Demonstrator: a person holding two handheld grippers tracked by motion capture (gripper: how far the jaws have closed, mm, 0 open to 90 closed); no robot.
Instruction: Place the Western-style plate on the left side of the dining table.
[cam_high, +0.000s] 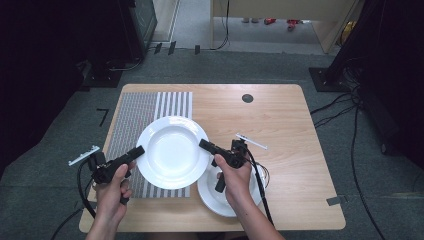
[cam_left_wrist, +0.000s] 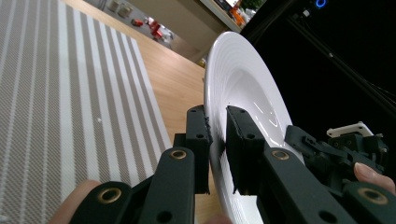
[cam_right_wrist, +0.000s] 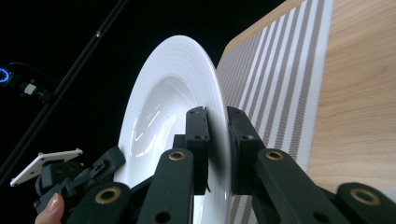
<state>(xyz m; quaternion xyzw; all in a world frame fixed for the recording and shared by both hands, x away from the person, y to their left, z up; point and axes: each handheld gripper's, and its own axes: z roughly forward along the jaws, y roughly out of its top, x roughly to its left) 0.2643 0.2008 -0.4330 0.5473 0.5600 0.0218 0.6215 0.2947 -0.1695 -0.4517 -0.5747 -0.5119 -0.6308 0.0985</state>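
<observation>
Carrying a white plate (cam_high: 172, 150) between two grippers above the striped placemat (cam_high: 131, 117).

On the wooden table (cam_high: 280, 115), largest to smallest: the placemat lies at the left, the plate is held over its right part, and a second white dish (cam_high: 210, 197) sits near right beside it. The left gripper (cam_high: 134, 152) pinches the plate's left rim, the right gripper (cam_high: 206, 145) its right rim. Judged next: lower it level onto the placemat, then spread both jaws together.

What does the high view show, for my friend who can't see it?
Two hands hold a big white plate by its rim, the left gripper and the right gripper on opposite sides, above a striped mat on a wooden table. A smaller white dish sits under the right hand.
</observation>
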